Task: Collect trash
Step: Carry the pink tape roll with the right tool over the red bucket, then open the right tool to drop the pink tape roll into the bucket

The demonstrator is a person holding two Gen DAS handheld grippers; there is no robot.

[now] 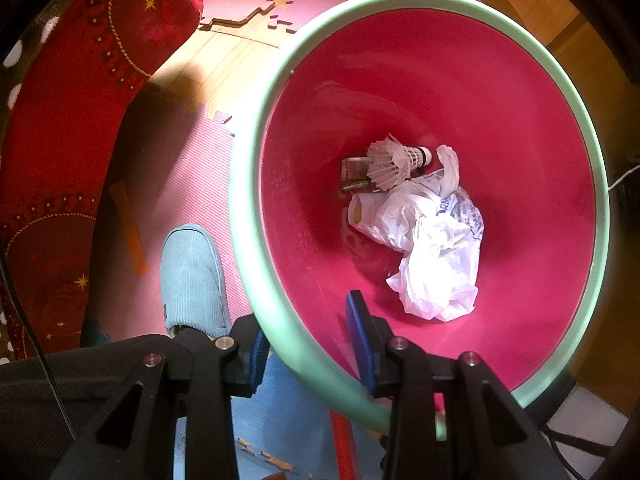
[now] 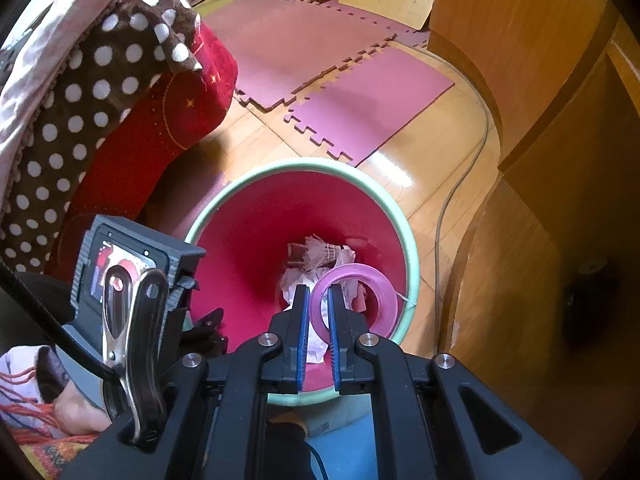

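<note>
Holding the bin (image 1: 256, 184) steady by its rim with our left gripper (image 1: 308, 354), we are carrying the pink tape ring (image 2: 356, 300), pinched in our right gripper (image 2: 318, 304), over the opening (already littered); next, we're judging, comes parting those pads.

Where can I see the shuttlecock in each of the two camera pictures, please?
Left wrist view: the shuttlecock lies at the bottom of the bin, slightly above picture centre, beside the white plastic bag.
Right wrist view: it is at mid-picture, deep in the bin, just above the pink ring.
Shared landmark: the bin's green rim.
</note>
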